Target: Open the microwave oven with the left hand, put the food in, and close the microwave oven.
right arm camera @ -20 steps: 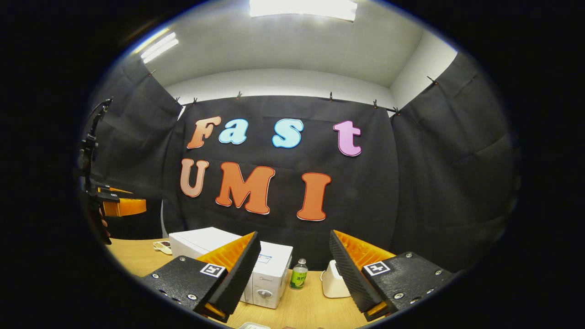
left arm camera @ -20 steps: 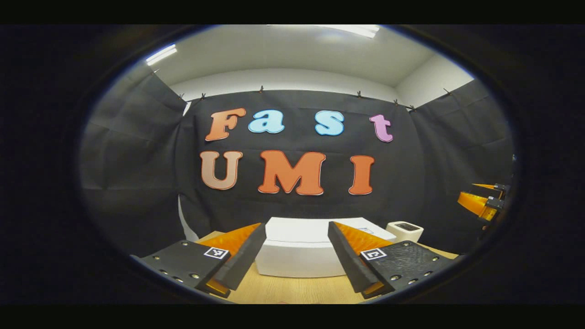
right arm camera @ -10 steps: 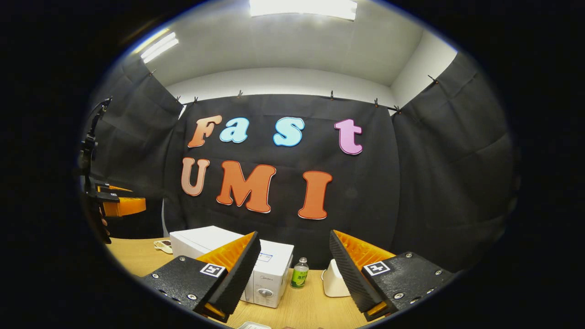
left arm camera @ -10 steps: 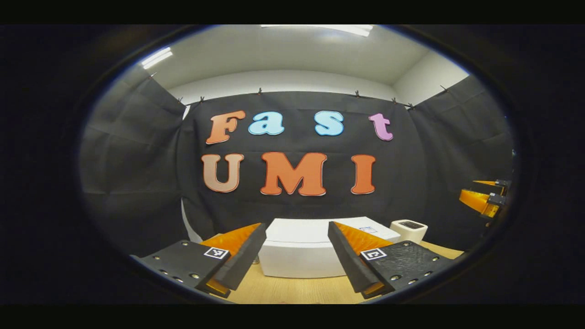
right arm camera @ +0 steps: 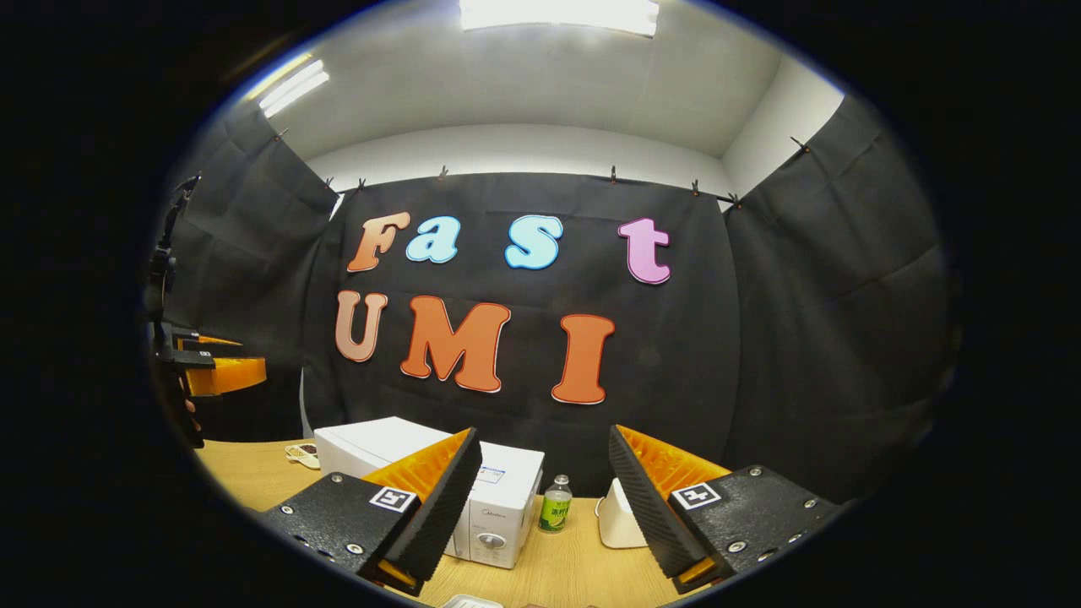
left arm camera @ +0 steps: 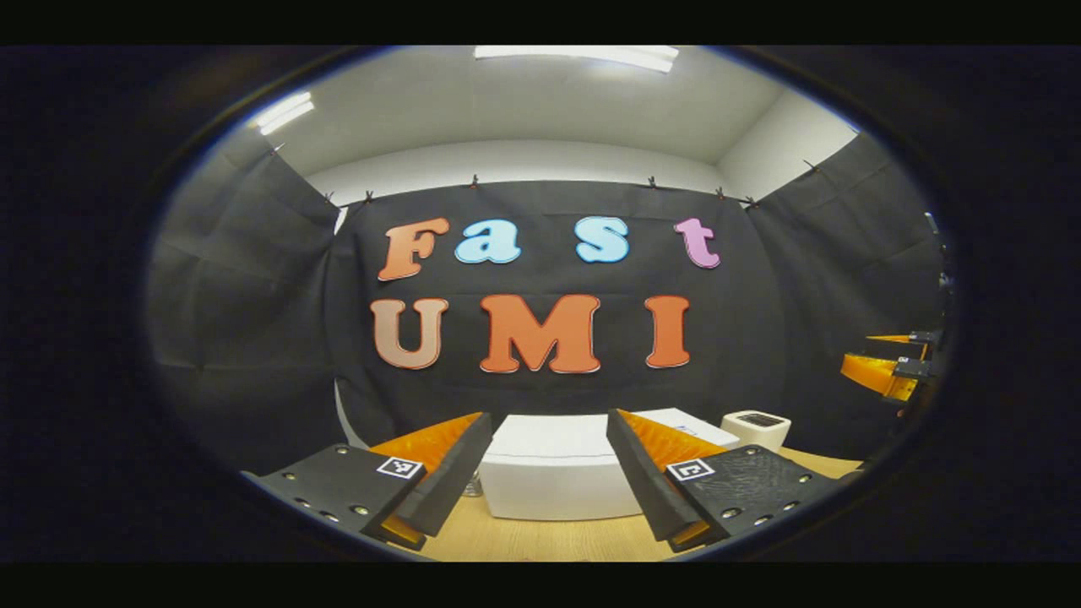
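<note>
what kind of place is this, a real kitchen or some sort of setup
Likely a staged recording booth, not a kitchen: black cloth walls clipped up under ceiling lights, and a wooden table with a white microwave oven and a small green-labelled bottle.

White boxy microwave oven (right arm camera: 498,507), door shut, upright on wooden table, dial on front panel

Smooth white microwave oven (right arm camera: 498,498) on matt wood-grain table (right arm camera: 574,574); matt black cloth wall (right arm camera: 760,338)

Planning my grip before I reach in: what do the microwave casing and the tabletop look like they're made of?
Microwave: smooth white casing, faint sheen, likely painted metal or plastic; I can't tell which. Table: pale wood-grain surface, matte, possibly laminate rather than solid wood.
</note>
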A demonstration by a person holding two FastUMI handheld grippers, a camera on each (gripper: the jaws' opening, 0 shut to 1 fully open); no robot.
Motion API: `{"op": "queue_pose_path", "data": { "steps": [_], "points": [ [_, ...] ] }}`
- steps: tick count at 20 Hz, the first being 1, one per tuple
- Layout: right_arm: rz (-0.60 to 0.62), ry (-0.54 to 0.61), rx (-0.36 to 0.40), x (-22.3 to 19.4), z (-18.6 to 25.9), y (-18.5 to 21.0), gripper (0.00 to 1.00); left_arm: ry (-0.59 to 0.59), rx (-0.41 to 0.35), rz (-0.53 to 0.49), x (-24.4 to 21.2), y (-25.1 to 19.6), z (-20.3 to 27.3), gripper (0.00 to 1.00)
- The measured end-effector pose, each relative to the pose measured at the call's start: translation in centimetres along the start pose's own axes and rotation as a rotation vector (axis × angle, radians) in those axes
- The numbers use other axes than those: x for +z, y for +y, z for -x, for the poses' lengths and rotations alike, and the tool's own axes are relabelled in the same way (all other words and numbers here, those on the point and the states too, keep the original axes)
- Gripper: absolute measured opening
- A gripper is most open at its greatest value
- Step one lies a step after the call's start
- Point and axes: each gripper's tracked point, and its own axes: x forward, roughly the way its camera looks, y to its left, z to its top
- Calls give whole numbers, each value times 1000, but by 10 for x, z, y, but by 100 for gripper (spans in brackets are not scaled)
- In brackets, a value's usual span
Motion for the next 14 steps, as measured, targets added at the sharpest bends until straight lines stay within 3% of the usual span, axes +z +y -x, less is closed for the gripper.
{"op": "queue_pose_path", "data": {
  "steps": [14],
  "points": [
    [4, 2, 13, -4, 3, 3, 94, 0, -14, 2, -7, -10, 0, 89]
  ]
}}
